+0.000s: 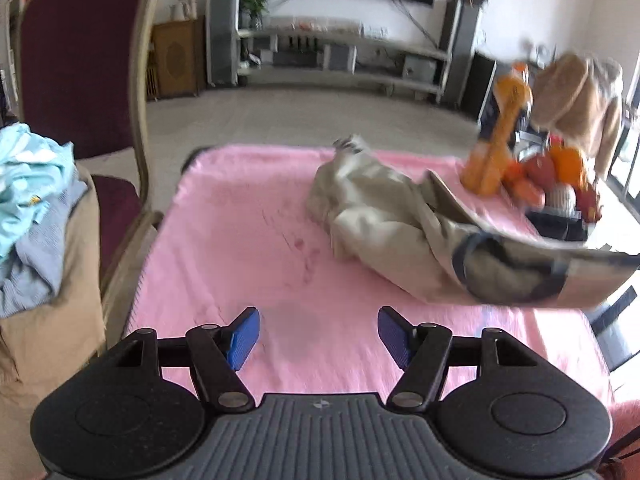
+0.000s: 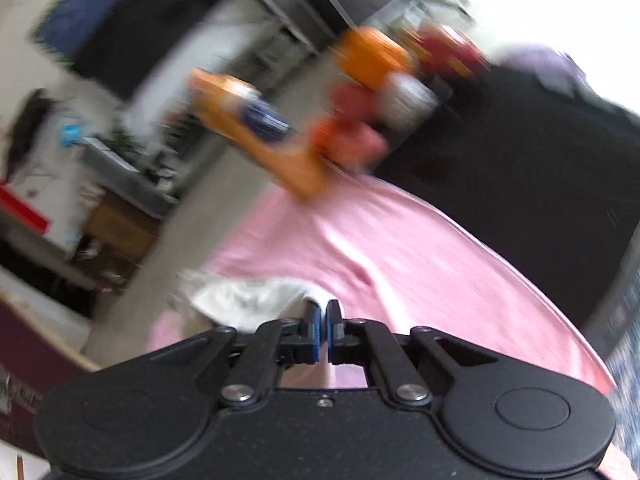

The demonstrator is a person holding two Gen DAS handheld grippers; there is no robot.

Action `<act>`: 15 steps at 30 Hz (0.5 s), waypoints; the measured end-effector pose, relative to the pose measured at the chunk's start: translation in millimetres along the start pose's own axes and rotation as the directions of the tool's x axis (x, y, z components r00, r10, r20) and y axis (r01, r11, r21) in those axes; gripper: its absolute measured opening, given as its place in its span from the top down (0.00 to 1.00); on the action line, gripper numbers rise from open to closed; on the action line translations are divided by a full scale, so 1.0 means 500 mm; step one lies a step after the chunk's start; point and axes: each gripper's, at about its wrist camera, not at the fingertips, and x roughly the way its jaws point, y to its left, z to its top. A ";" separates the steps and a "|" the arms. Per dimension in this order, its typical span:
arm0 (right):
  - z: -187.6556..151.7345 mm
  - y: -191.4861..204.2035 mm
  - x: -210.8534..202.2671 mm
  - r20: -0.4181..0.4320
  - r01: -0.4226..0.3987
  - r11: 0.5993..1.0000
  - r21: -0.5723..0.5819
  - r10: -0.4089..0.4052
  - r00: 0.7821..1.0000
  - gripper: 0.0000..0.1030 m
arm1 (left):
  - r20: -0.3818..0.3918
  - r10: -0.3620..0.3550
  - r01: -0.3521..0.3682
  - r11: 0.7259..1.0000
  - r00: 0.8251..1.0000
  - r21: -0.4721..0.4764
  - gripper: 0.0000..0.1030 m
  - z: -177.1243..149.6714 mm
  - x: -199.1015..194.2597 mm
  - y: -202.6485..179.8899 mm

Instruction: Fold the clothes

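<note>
A crumpled beige garment (image 1: 384, 220) with dark trim lies on the right half of the pink table cover (image 1: 240, 240). Its near end is lifted and stretched toward the right edge of the left wrist view. My left gripper (image 1: 318, 332) hovers open over bare pink cover in front of the garment, with nothing between its blue pads. In the blurred right wrist view my right gripper (image 2: 322, 312) is shut. Pale cloth from the garment (image 2: 248, 296) bunches at its fingertips, so it appears pinched there.
A maroon chair (image 1: 76, 60) stands at the table's left, beside a pile of light blue clothes (image 1: 32, 184). An orange box (image 1: 496, 140) and a fruit basket (image 1: 556, 184) occupy the far right corner. A tan coat (image 1: 576, 96) hangs behind them.
</note>
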 end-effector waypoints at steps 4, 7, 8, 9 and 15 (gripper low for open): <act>-0.021 -0.074 0.100 -0.120 0.077 0.994 0.075 -0.068 0.991 0.88 | -0.049 0.021 -0.018 0.998 0.999 0.053 0.38 0.006 0.030 -0.045; -0.018 -0.082 0.117 -0.081 0.061 0.995 0.082 -0.054 0.995 0.63 | -0.063 0.040 -0.035 0.996 0.997 0.080 0.38 0.025 0.054 -0.081; -0.013 -0.082 0.119 -0.059 0.052 0.996 0.078 -0.048 0.997 0.60 | -0.066 0.043 -0.038 0.996 0.997 0.085 0.38 0.034 0.063 -0.092; -0.006 -0.079 0.123 -0.030 0.051 0.996 0.067 -0.049 0.998 0.57 | -0.071 0.047 -0.040 0.995 0.996 0.089 0.38 0.044 0.074 -0.105; 0.015 -0.123 0.148 0.022 0.049 0.995 0.087 -0.051 0.998 0.54 | -0.101 0.073 -0.064 0.994 0.992 0.093 0.43 0.132 0.159 -0.194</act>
